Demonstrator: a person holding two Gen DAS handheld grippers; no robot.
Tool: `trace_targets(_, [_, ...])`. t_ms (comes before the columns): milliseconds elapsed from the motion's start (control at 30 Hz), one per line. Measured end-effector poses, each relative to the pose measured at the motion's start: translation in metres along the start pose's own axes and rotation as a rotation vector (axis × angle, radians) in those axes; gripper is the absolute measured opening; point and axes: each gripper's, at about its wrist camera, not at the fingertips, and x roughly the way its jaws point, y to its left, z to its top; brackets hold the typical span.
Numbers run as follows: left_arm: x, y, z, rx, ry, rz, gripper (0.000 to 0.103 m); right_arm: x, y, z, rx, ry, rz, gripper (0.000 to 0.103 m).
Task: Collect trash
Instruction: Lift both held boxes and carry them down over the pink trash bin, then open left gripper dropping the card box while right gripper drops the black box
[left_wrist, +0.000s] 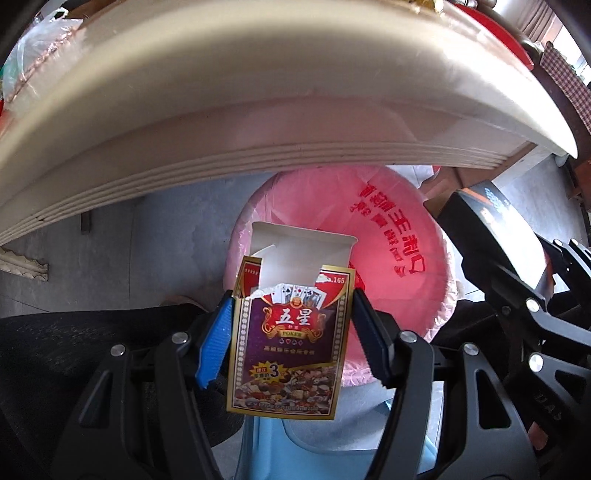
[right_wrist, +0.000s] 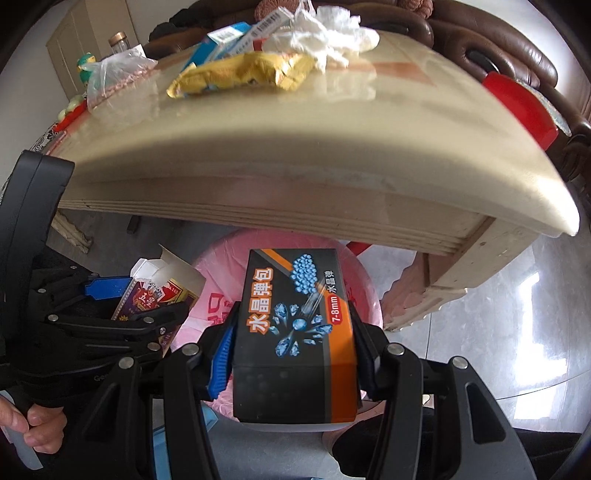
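My left gripper (left_wrist: 293, 306) is shut on an opened poker card box (left_wrist: 291, 343), purple and gold with a torn white flap, held above the bin lined with a pink bag (left_wrist: 399, 251). My right gripper (right_wrist: 291, 325) is shut on a black and orange water-bead box (right_wrist: 295, 332), held over the same pink-lined bin (right_wrist: 218, 266). The card box also shows in the right wrist view (right_wrist: 159, 291), at the left. The black box also shows in the left wrist view (left_wrist: 491, 236), at the right.
A cream table (right_wrist: 295, 147) overhangs the bin. On it lie a yellow wrapper (right_wrist: 240, 74), white tissues (right_wrist: 321, 29), blue and white boxes (right_wrist: 225, 40) and a clear plastic bag (right_wrist: 114, 74). A red object (right_wrist: 521, 107) and a brown sofa (right_wrist: 498, 44) stand beyond.
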Motion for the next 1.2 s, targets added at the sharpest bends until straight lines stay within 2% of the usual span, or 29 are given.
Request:
trace_targets(200, [0.023, 0.008, 0.005, -0.024, 0.065, 0.003, 0.062, 0.023, -0.011, 0.001, 0.028, 0.057, 0.013, 0.052])
trace_targets(500, [0.043, 0.005, 0.009, -0.028, 0.116, 0.005, 0.062, 0.052, -0.018, 0.001, 0.047, 0.139, 0.028, 0.052])
trace_targets(800, [0.056, 0.007, 0.017, -0.056, 0.162, 0.016, 0.062, 0.068, -0.024, -0.001, 0.051, 0.177, 0.042, 0.052])
trace_targets(867, [0.059, 0.008, 0.017, -0.063, 0.18, 0.01, 0.063, 0.07, -0.025, -0.001, 0.058, 0.183, 0.052, 0.058])
trace_targets(933, [0.062, 0.006, 0.018, -0.057, 0.199, 0.014, 0.073, 0.073, -0.026, -0.001, 0.059, 0.182, 0.061, 0.067])
trace_targets(967, [0.063, 0.006, 0.018, -0.055, 0.197, 0.022, 0.073, 0.074, -0.026, -0.001, 0.056, 0.181, 0.063, 0.07])
trace_targets(1033, [0.063, 0.008, 0.02, -0.058, 0.194, 0.031, 0.078, 0.074, -0.024, 0.0, 0.044, 0.177, 0.054, 0.072])
trace_targets(1200, [0.064, 0.012, 0.02, -0.079, 0.19, 0.035, 0.081, 0.075, -0.026, 0.0, 0.058, 0.181, 0.05, 0.075])
